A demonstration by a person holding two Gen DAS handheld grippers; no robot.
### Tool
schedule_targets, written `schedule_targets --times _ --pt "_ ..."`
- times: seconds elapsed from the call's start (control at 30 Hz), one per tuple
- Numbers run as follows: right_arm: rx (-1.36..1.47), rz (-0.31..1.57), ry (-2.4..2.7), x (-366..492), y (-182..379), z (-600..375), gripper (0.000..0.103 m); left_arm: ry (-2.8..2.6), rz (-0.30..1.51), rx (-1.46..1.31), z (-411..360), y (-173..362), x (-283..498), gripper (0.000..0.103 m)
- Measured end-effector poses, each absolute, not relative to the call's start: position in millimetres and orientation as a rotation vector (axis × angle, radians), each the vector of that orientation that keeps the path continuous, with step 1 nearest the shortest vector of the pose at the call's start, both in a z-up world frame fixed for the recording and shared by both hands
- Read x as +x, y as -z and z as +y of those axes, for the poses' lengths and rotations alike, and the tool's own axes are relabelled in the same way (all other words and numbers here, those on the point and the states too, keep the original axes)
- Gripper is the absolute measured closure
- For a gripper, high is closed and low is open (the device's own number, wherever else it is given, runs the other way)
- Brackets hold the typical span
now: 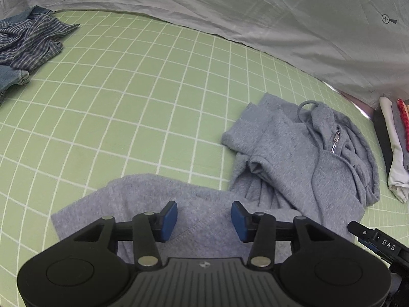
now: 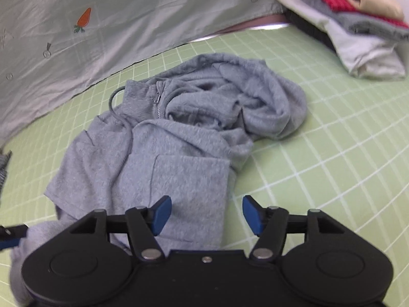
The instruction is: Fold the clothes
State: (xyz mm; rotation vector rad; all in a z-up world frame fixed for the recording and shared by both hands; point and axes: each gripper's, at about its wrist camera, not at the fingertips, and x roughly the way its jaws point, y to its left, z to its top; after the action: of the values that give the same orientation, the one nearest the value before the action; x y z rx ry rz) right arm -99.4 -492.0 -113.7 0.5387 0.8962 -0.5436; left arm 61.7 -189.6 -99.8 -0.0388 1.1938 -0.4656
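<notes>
A grey zip hoodie (image 1: 294,158) lies crumpled on the green grid mat (image 1: 127,102), with its hood, zipper and drawstring to the right. My left gripper (image 1: 204,220) is open, its blue pads just above a flat part of the hoodie near its lower edge. In the right wrist view the hoodie (image 2: 166,158) lies bunched, hood at the far right. My right gripper (image 2: 207,213) is open and empty over the hoodie's near right corner and the mat (image 2: 319,140). The right gripper's tip shows in the left wrist view (image 1: 378,240).
A crumpled blue plaid shirt and jeans (image 1: 28,46) lie at the mat's far left. A stack of folded clothes (image 2: 352,23) sits at the far right, also in the left wrist view (image 1: 393,143). A white sheet with a carrot print (image 1: 255,7) borders the mat's far side.
</notes>
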Motion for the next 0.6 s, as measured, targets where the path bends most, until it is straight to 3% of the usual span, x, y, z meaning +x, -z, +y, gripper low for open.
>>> schedule_targets --times 0.13,0.27,0.6 --pt "0.614 0.902 0.499 -101.9 121.4 -494.4 0.061 0.454 1.195 -0.005 -191.6 103.2 59.9 0.048" --pt "0.576 0.88 0.485 -104.3 116.1 -492.0 0.092 0.447 1.204 0.006 -191.9 108.2 59.3 0.047" --pt "0.3 0.739 0.649 -127.3 66.0 -520.4 0.097 0.434 1.249 0.026 -189.1 130.8 55.8 0.045"
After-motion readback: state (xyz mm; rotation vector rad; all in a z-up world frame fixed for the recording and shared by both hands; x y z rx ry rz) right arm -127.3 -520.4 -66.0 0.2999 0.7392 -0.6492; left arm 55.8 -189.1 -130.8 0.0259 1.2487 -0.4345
